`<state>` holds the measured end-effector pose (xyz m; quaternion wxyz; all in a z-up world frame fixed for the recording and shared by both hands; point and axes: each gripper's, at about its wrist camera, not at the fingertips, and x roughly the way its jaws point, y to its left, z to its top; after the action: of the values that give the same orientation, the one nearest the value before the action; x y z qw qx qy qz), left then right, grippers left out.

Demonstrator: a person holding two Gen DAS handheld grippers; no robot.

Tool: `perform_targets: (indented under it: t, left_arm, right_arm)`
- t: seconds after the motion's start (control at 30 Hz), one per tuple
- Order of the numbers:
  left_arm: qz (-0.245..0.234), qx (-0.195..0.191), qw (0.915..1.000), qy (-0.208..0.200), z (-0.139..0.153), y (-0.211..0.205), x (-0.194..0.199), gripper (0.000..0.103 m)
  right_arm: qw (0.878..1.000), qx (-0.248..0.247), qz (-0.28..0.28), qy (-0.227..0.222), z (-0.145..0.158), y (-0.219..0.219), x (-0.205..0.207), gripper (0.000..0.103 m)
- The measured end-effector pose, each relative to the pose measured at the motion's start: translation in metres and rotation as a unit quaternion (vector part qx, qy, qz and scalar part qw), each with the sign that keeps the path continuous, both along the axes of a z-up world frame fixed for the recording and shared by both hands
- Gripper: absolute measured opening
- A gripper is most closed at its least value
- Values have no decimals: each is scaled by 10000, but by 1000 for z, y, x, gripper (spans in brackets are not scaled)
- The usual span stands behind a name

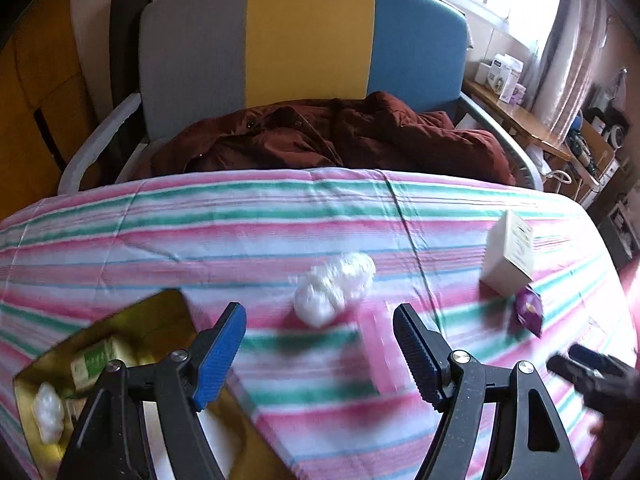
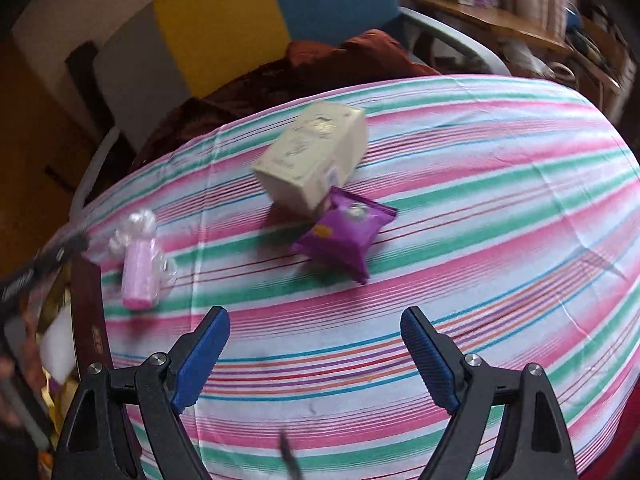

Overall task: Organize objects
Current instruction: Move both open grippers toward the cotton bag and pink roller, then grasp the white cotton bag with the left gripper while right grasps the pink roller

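Note:
On the striped cloth lie a crumpled white plastic bundle and a blurred pink roll, both just ahead of my left gripper, which is open and holds nothing. The right wrist view shows the pink roll at far left. A cream carton stands tilted against a purple snack packet, some way ahead of my right gripper, open and empty above bare cloth. The carton and packet also show at right in the left wrist view.
A gold-lined open box at the lower left holds a green carton and a white wad. Behind the table stands a grey, yellow and blue chair with a brown jacket. A cluttered wooden shelf is at right.

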<state>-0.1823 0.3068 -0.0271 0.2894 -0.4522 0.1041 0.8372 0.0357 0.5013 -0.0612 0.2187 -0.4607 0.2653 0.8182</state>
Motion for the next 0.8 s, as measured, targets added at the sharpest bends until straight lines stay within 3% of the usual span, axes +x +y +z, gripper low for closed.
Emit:
perform_targets:
  t: [0.53, 0.57, 0.63, 0.8]
  left_arm:
    - [-447, -705, 9956, -434, -50, 61, -47, 75]
    - [-462, -730, 9950, -506, -53, 63, -49, 73]
    - [-445, -768, 9942, -604, -58, 63, -52, 44]
    - [-606, -706, 9931, -716, -63, 63, -40, 39]
  right_arm:
    - [9978, 365, 517, -211, -3, -23, -13, 89]
    - [9977, 378, 526, -220, -3, -23, -14, 89]
    - [9975, 401, 541, -232, -3, -23, -14, 89]
    - [9973, 474, 506, -230, -3, -23, -15, 89]
